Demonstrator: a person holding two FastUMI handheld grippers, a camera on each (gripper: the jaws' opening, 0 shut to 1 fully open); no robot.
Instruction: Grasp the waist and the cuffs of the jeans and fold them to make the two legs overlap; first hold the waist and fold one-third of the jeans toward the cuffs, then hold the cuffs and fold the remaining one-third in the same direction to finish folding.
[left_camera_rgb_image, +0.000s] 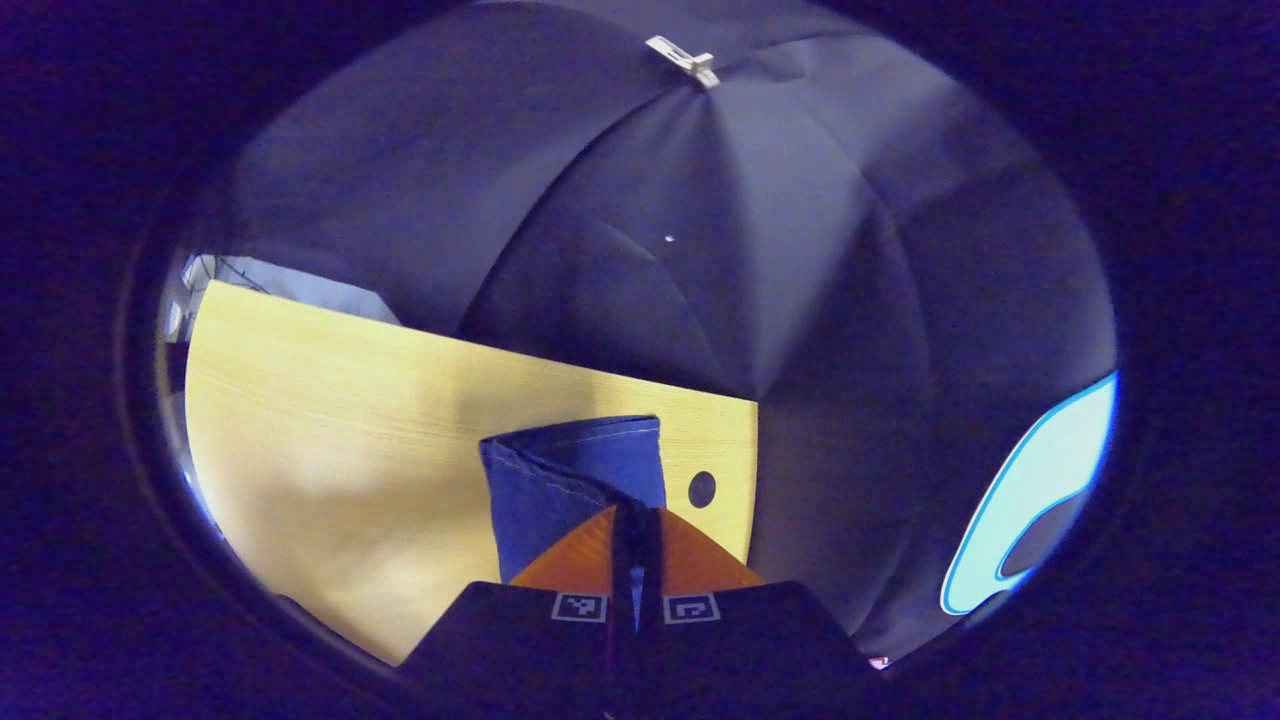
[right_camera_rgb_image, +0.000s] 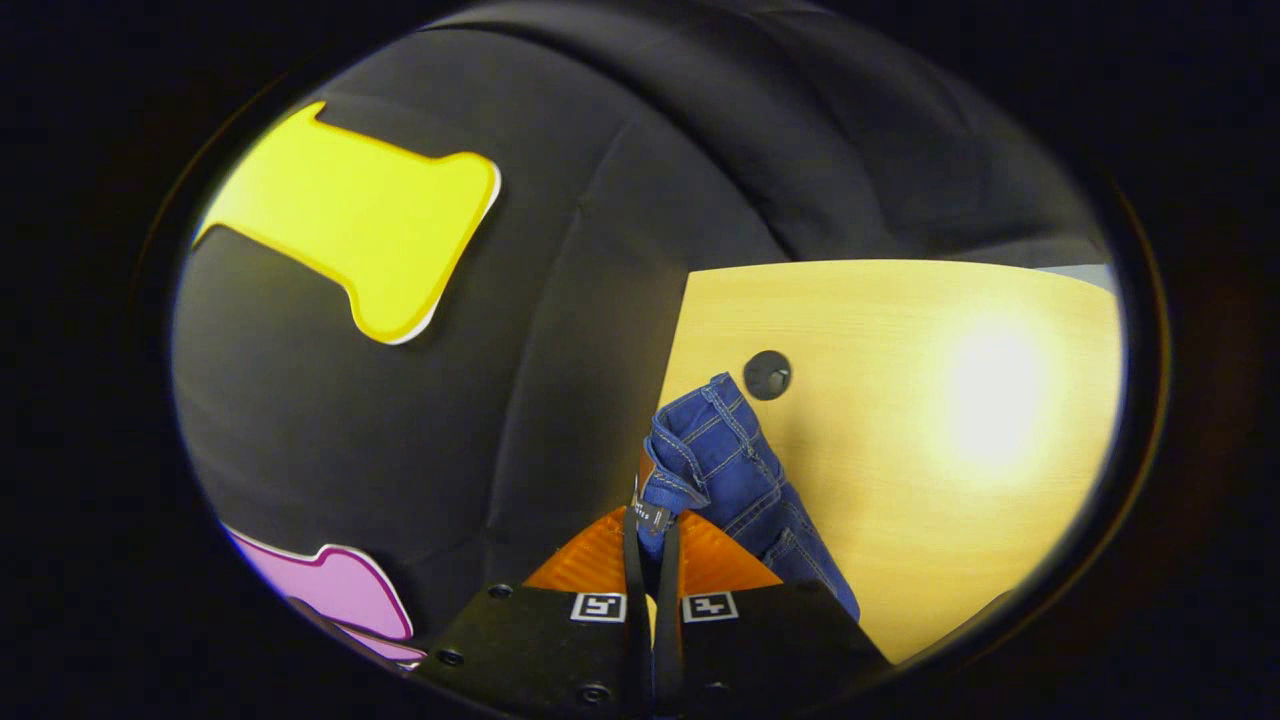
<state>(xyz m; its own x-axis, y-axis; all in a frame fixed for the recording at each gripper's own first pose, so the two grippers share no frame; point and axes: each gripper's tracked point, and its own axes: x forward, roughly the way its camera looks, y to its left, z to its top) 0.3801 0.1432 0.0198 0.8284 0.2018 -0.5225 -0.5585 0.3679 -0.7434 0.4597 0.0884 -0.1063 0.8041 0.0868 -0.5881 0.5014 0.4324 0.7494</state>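
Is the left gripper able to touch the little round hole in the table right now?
Probably not yet. The left gripper is shut on a jeans cuff. The hole lies just beside it on the bare table, but the held denim would drag along.

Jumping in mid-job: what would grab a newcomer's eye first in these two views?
Blue jeans pinched in both grippers: the left gripper is shut on a plain hemmed end, the right gripper on a stitched, bunched end that looks like the waist. Behind them lies the pale wooden table with a round dark hole close to the denim.

One jeans (right_camera_rgb_image: 722, 470), one table (right_camera_rgb_image: 900, 420)
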